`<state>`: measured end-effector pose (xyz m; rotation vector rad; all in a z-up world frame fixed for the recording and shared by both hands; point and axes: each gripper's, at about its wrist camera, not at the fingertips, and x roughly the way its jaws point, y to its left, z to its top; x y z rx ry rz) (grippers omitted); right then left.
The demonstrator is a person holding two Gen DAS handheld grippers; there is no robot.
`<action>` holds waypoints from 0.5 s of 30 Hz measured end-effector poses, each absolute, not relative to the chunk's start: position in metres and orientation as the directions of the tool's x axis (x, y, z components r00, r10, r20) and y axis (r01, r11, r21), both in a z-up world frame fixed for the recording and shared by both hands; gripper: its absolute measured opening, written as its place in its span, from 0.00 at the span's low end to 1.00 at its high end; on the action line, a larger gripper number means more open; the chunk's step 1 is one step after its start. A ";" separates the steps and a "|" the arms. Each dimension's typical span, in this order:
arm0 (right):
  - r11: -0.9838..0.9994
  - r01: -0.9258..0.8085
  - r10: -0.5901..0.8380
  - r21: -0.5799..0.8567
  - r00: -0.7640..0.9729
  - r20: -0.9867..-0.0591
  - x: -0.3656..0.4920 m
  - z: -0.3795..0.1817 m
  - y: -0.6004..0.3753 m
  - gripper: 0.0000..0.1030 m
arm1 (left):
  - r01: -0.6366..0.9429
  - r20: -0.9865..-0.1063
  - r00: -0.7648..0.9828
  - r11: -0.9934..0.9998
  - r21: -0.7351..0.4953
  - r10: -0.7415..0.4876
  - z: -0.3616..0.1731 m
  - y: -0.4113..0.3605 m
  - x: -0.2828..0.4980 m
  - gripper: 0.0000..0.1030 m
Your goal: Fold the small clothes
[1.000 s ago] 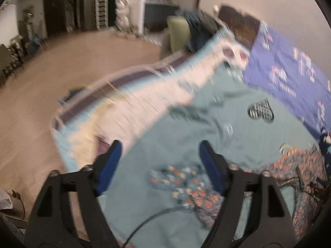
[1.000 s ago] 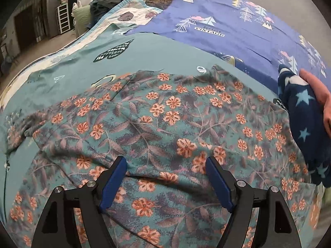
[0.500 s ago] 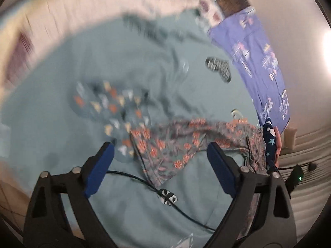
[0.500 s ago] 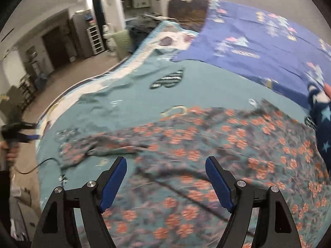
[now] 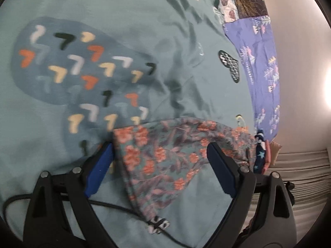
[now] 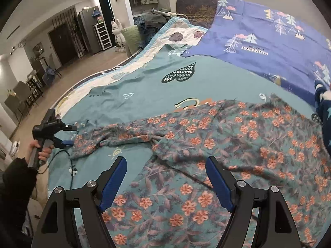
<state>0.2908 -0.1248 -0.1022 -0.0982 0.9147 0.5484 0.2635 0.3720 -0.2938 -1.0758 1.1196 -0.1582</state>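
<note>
Floral garment [image 6: 238, 144] spread on the bed, both tools wide and holding nothing.

Left wrist view: the left tool [image 5: 160, 165] hangs over the teal sheet [image 5: 144, 20] with its jaws wide; the narrow end of the floral garment [image 5: 161, 155] lies flat on the sheet between the blue pads, neither pad pressing it. A black cable [image 5: 115, 206] runs under that end. A purple sheet [image 5: 262, 62] lies beyond. Right wrist view: the right tool [image 6: 165, 181] stands wide above the broad part of the garment, gripping nothing. At the bed's left edge a hand [image 6: 41, 150] holds the left tool [image 6: 66, 136] at the garment's far tip. No containers show.
</note>
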 end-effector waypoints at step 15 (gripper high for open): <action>0.856 -0.488 0.420 0.169 0.466 -0.779 0.288 -0.107 -0.118 0.78 | -0.393 -0.685 0.543 0.574 -0.718 -0.485 -0.291 0.373 0.275 0.05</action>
